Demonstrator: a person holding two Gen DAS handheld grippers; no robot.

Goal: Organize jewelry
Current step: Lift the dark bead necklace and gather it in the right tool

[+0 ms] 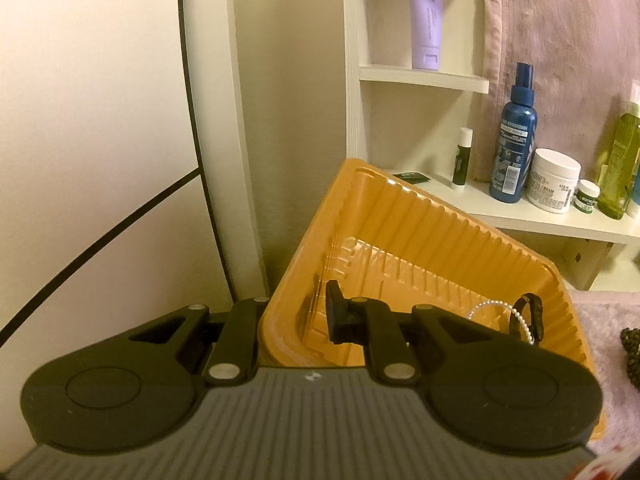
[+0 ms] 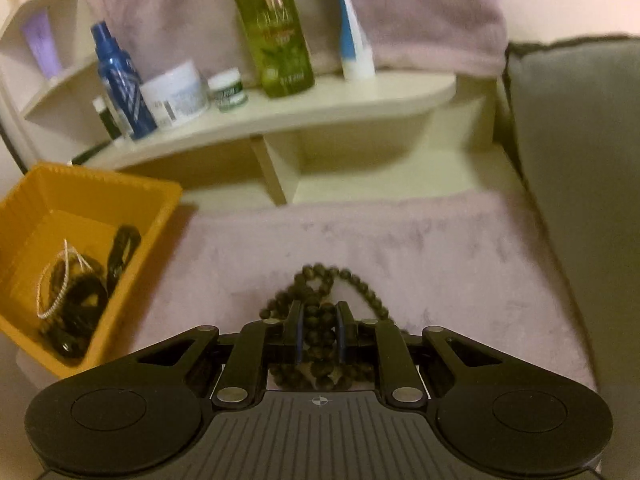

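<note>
My left gripper (image 1: 306,314) is shut on the near wall of an orange plastic tray (image 1: 400,208) and holds it tilted; one finger (image 1: 333,312) shows inside, the other is hidden behind the wall. In the tray lie a pearl bracelet (image 1: 492,305) and a black band (image 1: 534,316). My right gripper (image 2: 319,332) points down at a dark bead necklace (image 2: 320,280) heaped on a pink cloth (image 2: 440,260). A bunch of its beads fills the narrow gap between the blue-edged pads. The tray (image 2: 100,184) with its jewelry sits to the left of that gripper.
A cream shelf (image 2: 320,108) behind the cloth carries a blue spray bottle (image 2: 120,80), a white jar (image 2: 176,92), a small green-labelled jar (image 2: 228,90), a green bottle (image 2: 276,28) and a blue-white tube (image 2: 354,40). A grey cushion (image 2: 580,160) stands at the right. A mirror edge (image 1: 192,120) rises left of the tray.
</note>
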